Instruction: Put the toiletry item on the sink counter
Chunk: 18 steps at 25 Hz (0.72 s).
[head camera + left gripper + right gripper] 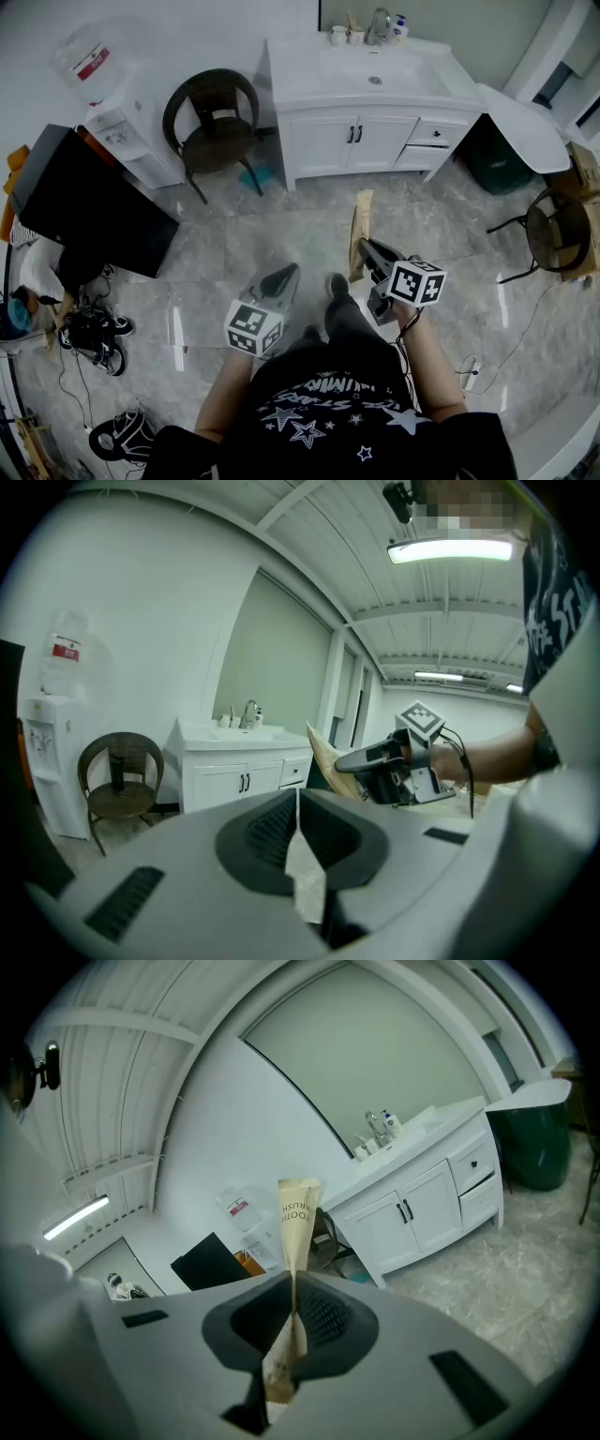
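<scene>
We see the right gripper (292, 1283) closed flat on a paper toothbrush packet (297, 1218), which stands upright above its jaws. The left gripper (298, 799) is likewise closed, pinching a thin pale slip (306, 878). Both are held over the floor (281, 225), well apart from the white sink counter (309, 80).
</scene>
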{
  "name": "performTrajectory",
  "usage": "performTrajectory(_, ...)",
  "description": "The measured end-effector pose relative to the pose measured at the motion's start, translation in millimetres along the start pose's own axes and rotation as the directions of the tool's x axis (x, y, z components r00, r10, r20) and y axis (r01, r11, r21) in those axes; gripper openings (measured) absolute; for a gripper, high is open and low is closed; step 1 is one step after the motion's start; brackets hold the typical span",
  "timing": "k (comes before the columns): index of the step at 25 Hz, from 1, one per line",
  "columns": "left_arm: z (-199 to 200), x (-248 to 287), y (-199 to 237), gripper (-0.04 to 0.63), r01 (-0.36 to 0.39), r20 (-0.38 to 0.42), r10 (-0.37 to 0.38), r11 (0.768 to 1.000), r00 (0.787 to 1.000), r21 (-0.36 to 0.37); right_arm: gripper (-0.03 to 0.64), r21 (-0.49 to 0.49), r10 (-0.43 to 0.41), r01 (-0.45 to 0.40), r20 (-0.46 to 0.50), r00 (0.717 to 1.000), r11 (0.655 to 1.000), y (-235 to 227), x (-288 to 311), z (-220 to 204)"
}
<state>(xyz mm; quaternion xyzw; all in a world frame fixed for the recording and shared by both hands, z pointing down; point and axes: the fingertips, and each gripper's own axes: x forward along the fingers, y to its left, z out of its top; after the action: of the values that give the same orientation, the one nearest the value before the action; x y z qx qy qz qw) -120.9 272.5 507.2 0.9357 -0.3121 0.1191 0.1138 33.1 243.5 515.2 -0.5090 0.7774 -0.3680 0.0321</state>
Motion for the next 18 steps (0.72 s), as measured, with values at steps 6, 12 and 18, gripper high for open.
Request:
performTrajectory(6, 16.9, 5.5, 16.2, 0.023, 0.013, 0.043, -0.011, 0.998, 0.999, -0.061, 0.029, 0.055, -0.014, 0.012, 0.030, 0.999, 0.998, -17.5, 5.1, 14.5)
performTrajectory(12, 19.9, 29.6, 41.8, 0.023, 0.000, 0.029, 0.003, 0.996, 1.000, -0.087, 0.029, 0.081, -0.010, 0.007, 0.039, 0.999, 0.997, -40.6, 33.0, 35.3)
performTrajectory(18, 45.1, 72.6, 70.3, 0.023, -0.030, 0.038, 0.034, 0.996, 0.999, -0.084, 0.029, 0.085, 0.007, -0.009, 0.027, 1.000, 0.996, -68.5, 63.5, 71.1)
